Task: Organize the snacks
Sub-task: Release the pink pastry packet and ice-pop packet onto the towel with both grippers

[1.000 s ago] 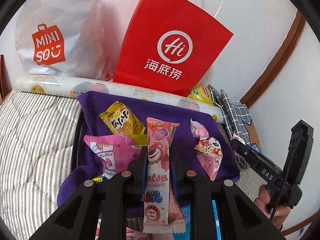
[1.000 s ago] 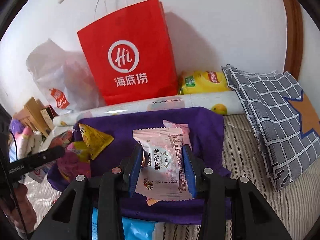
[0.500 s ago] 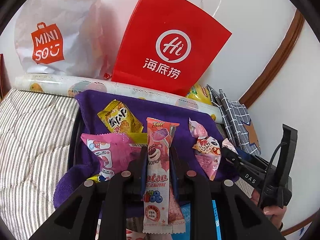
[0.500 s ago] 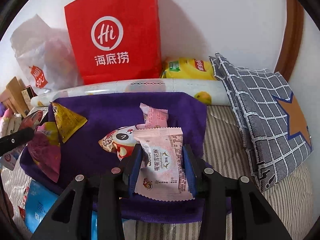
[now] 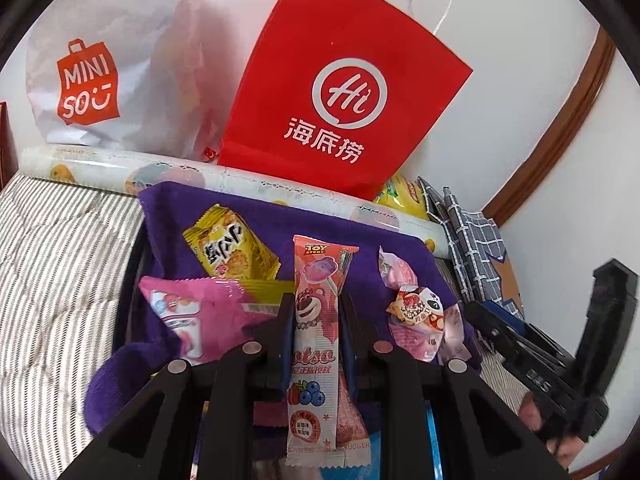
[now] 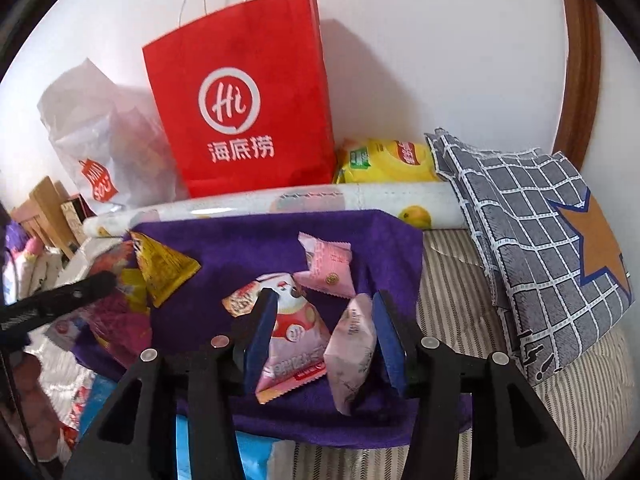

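Striped bedding (image 6: 576,420) under purple cloth (image 6: 256,248) — white wall (image 6: 440,60) behind

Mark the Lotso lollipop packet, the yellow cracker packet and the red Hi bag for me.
Lotso lollipop packet (image 5: 314,312): left wrist view, bear face on its front.
Yellow cracker packet (image 5: 229,249): left wrist view, middle of its face.
Red Hi bag (image 6: 240,116): right wrist view, its front panel.

The left black two-finger gripper (image 5: 316,320) is seen closed, its fingers clamped on either side of a long pink strip-shaped snack packet (image 5: 316,344) held lengthwise between them. The right black two-finger gripper with blue pads (image 6: 324,336) is seen with its jaws spread apart; a pale pink wrapped snack pouch (image 6: 352,352) is seen tilted in the gap, beside the right-hand pad (image 6: 386,340).
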